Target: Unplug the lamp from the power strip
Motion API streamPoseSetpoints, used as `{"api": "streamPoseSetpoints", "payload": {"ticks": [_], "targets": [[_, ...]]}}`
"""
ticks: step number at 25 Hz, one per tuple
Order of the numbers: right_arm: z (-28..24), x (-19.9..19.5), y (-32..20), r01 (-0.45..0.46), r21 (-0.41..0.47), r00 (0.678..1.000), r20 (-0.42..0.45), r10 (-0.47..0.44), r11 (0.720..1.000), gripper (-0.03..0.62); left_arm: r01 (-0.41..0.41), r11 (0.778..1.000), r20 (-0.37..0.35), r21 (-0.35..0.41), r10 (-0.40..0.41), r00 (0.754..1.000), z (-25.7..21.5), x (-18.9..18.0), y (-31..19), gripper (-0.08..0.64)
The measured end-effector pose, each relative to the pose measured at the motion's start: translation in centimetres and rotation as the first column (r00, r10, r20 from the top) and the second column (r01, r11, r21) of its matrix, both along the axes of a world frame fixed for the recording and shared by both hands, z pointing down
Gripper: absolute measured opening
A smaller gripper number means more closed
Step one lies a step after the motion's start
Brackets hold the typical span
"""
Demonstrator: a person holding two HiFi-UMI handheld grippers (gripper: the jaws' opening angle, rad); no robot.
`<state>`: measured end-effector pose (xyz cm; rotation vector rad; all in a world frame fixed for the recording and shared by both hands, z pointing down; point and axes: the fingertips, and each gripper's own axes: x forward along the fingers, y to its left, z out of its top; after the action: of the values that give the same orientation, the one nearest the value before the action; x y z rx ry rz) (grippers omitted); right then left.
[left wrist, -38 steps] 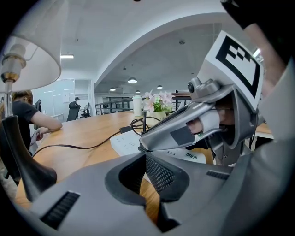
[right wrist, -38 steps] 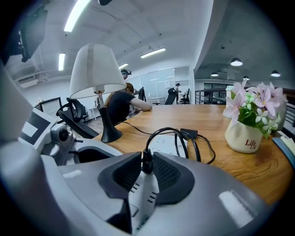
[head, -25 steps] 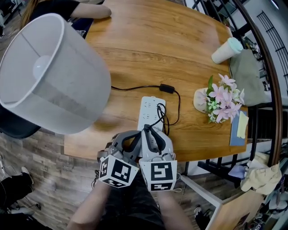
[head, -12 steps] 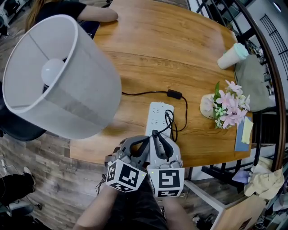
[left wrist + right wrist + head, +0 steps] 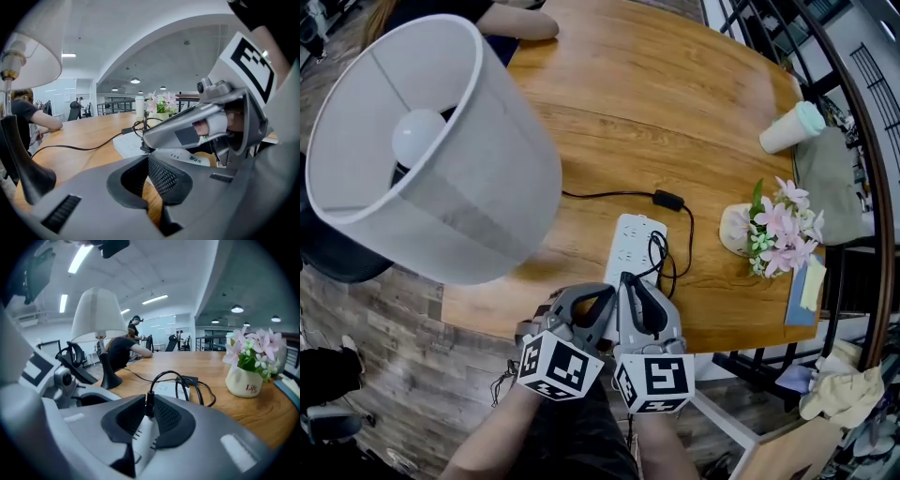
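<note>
**Lamp plug gripped, not yet drawn**

- White-shaded table lamp with black base (image 5: pixel 478 187): ahead of the tongs and well to their left.
- Left tongs (image 5: pixel 146 157): jaws closed to a sliver, holding nothing, pressed beside the right pair.
- Right tongs (image 5: pixel 149 411): clamped on the small black lamp plug (image 5: pixel 149 401).
- The plug stands in the near end of the long white plastic power strip (image 5: pixel 636 242), directly beneath the tips.
- Change over the last second: none to speak of. The plug looks as seated as before, so I judge the pull is yet to come.
- Pink flowers in a white vase (image 5: pixel 773 230): well to the right.
</note>
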<state>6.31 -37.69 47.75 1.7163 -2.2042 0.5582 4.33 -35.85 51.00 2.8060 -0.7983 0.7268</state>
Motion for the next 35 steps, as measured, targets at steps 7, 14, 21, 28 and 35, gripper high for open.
{"api": "streamPoseSetpoints", "payload": {"ticks": [7, 14, 21, 28, 35], "targets": [[-0.7, 0.2, -0.4, 0.013, 0.013, 1.000, 0.000, -0.013, 1.000, 0.066, 0.001, 1.000, 0.004, -0.011, -0.001, 1.000, 0.0, 0.0, 0.0, -0.003], [-0.9, 0.7, -0.2, 0.007, 0.017, 1.000, -0.001, -0.007, 1.000, 0.066, 0.049, 0.998, -0.050, -0.045, -0.051, 0.997, -0.4, -0.6, -0.5, -0.003], [-1.0, 1.8, 0.4, -0.013, 0.006, 1.000, -0.018, 0.013, 1.000, 0.066, 0.106, 0.987, -0.137, -0.119, -0.122, 0.983, -1.0, -1.6, -1.1, -0.003], [-1.1, 3.3, 1.2, -0.039, 0.002, 0.999, -0.029, 0.039, 0.999, 0.066, 0.155, 0.980, -0.210, -0.124, -0.179, 0.961, -2.2, -2.1, -1.3, -0.003], [-1.1, 4.9, 2.2, -0.073, -0.007, 0.996, -0.048, 0.072, 0.997, 0.067, 0.167, 0.978, -0.233, -0.128, -0.194, 0.953, -2.9, -2.1, -1.3, -0.004]]}}
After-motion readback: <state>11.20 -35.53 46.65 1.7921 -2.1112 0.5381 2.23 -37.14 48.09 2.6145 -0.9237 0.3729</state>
